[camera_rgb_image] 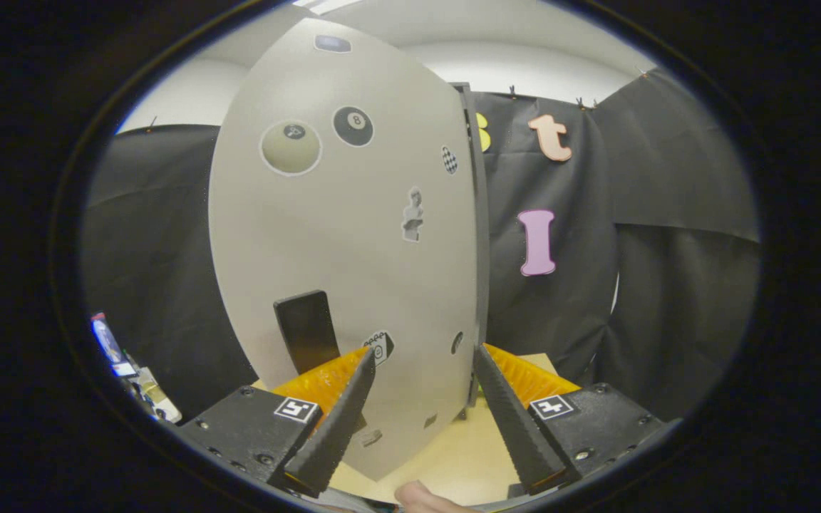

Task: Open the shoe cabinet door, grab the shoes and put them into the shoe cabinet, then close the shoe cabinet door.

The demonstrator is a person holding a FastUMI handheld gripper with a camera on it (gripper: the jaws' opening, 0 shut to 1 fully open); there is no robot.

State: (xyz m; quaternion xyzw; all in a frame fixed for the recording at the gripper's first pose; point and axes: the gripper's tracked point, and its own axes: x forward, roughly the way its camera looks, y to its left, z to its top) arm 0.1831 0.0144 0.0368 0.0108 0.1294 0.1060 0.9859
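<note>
On a pale tabletop (446, 456) before black cloth, gripper (425, 355) fingers stand apart against the stickered cabinet door (339, 235).

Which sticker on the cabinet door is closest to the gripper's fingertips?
The small dark-edged sticker beside the left fingertip, right of the black handle; the ball stickers sit far higher. Gripper open.

One shoe cabinet door (343, 235), one black handle (306, 331), two billiard-ball stickers (291, 147), two spread jaws.
</note>
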